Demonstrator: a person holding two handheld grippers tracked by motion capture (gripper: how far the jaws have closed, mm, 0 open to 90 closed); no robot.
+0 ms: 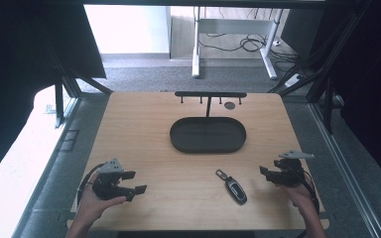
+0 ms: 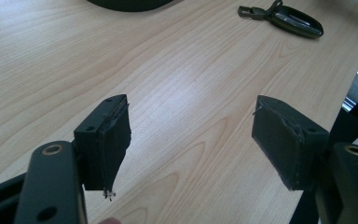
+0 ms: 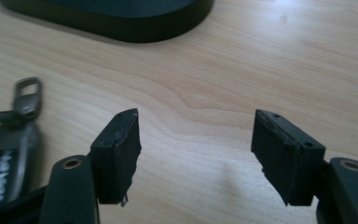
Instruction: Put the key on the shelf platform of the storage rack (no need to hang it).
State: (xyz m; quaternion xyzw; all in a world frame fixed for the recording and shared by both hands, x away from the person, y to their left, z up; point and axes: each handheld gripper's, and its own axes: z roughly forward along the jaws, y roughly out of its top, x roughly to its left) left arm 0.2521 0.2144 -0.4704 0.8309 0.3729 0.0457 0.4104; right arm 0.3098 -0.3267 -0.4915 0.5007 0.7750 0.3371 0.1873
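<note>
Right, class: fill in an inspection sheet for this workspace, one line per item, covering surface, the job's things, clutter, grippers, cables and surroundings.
Surface: light wooden table, bare across the middle.
Job's things: black oval tray at centre with a hook rack rising behind it; dark key fob lying flat nearer the person, apart from the tray.
Clutter: nothing seen.
Grippers: left gripper and right gripper both open, holding nothing, fingers apart above the bare wood.
Cables: one trails from the left gripper; loose cables on the floor beyond.
Surroundings: grey carpet, white desk frame, dark drapes at the sides.
</note>
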